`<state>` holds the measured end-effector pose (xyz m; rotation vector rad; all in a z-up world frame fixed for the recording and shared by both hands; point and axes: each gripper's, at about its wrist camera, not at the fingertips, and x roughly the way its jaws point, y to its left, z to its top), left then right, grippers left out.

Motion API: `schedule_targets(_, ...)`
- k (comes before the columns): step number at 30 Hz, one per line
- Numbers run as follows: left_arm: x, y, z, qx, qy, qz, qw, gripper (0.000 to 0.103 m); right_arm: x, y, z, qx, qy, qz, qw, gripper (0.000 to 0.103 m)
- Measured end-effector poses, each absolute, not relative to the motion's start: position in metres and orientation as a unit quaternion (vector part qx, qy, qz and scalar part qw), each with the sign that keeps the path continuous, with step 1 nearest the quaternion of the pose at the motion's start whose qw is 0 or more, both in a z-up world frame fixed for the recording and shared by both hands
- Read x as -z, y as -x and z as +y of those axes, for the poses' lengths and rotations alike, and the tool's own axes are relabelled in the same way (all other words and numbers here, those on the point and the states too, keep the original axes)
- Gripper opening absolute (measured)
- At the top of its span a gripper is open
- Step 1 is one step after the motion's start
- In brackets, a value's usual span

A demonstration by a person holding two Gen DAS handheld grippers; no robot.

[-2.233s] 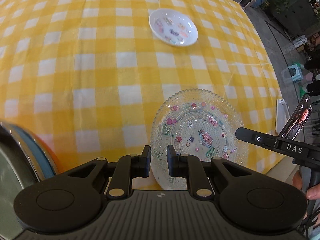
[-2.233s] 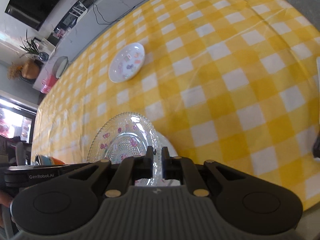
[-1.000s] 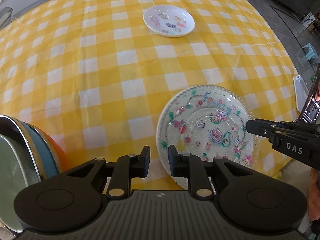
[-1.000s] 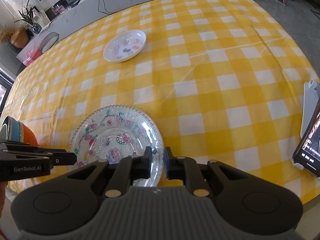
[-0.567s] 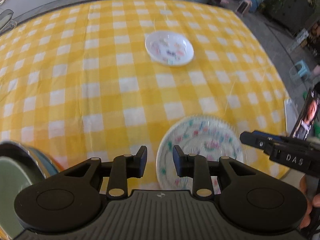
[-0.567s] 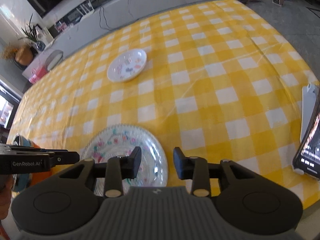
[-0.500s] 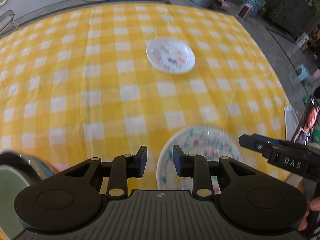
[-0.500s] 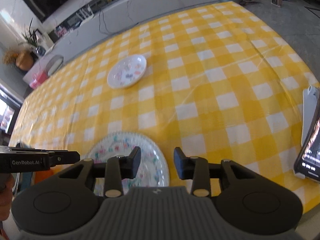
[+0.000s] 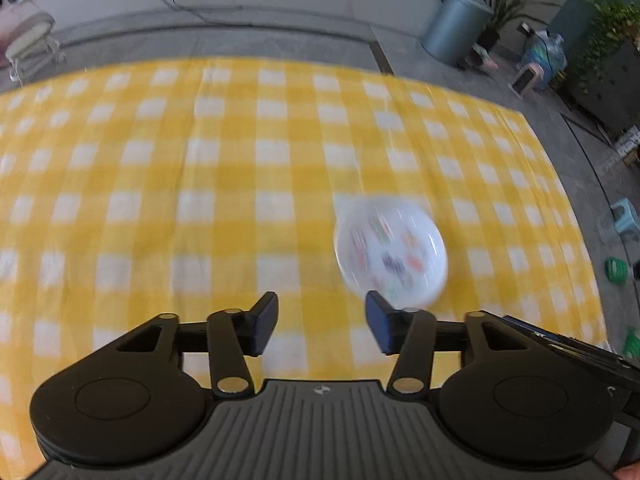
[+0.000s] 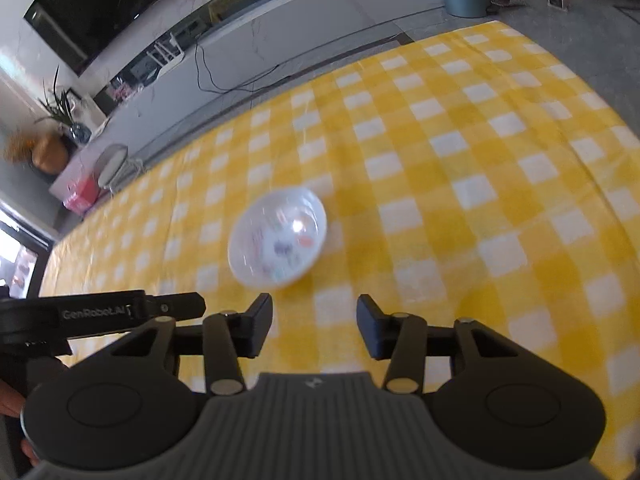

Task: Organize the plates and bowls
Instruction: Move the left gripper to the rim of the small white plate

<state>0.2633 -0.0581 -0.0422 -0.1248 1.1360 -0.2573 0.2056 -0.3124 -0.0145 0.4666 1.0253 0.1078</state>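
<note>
On the yellow checked cloth (image 9: 224, 208) sits a small white bowl (image 9: 390, 252) with colored pictures. Both the left gripper (image 9: 322, 326) and the right gripper (image 10: 314, 326) are opening, with nothing between their jaws.

My left tongs (image 9: 322, 322) and right tongs (image 10: 314, 326) look like matt black plastic, with small bright metal pins at the joints and ribbed grey housings. The bench wears a soft yellow-checked cloth (image 10: 460, 168), faintly creased. The small white bowl (image 10: 278, 238) is glossy, catching a highlight
</note>
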Motion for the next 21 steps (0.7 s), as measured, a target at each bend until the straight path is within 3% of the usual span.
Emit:
schedule_targets(15,0.062,-0.299,-0.053,0.138,0.086,0.522,0.837,0.067,0.04,-0.264,-0.316,-0.056,-0.228,0.473,0.849,0.048)
schedule_targets(21,0.066,-0.302,-0.05,0.137,0.085,0.526,0.835,0.067,0.048,-0.264,-0.322,-0.063,-0.248,0.48,0.839,0.04)
